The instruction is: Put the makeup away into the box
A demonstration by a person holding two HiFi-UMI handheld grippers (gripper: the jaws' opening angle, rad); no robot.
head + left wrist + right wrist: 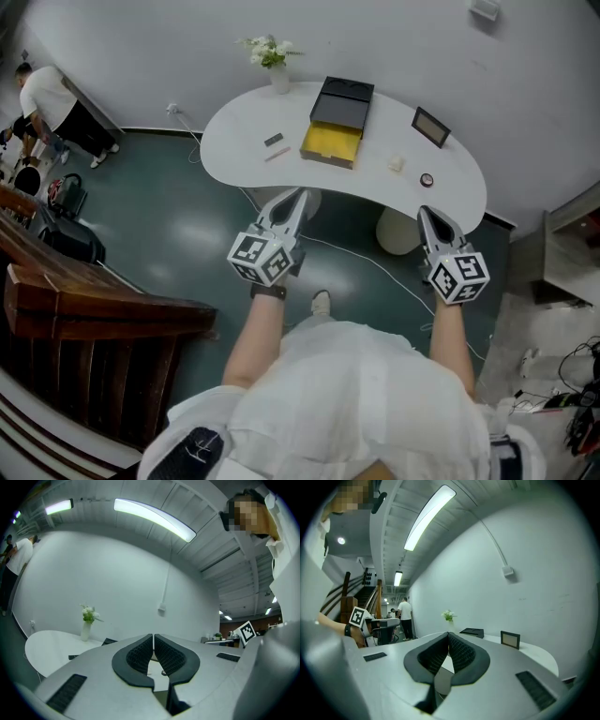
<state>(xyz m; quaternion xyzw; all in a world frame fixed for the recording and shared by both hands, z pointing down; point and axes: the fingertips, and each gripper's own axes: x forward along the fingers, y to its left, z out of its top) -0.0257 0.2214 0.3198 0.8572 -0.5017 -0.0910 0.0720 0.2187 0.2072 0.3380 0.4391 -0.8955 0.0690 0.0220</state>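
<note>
The white kidney-shaped table point(234, 131) stood ahead of me, with the open black box lined in yellow point(331, 142) near its middle. I held my left tool point(299, 199) and right tool point(423, 216) near the table's front edge, each with its jaws pressed together on nothing. The makeup lay loose on the table: a dark stick point(274, 140) and a thin pink pencil point(277, 155) left of the box, a small white piece point(397, 164) and a small round item point(427, 179) to its right.

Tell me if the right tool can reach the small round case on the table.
Probably yes: the small round case lies alone near the table's front edge, just ahead of the right tool, nothing between. The shut jaws must open first.
</note>
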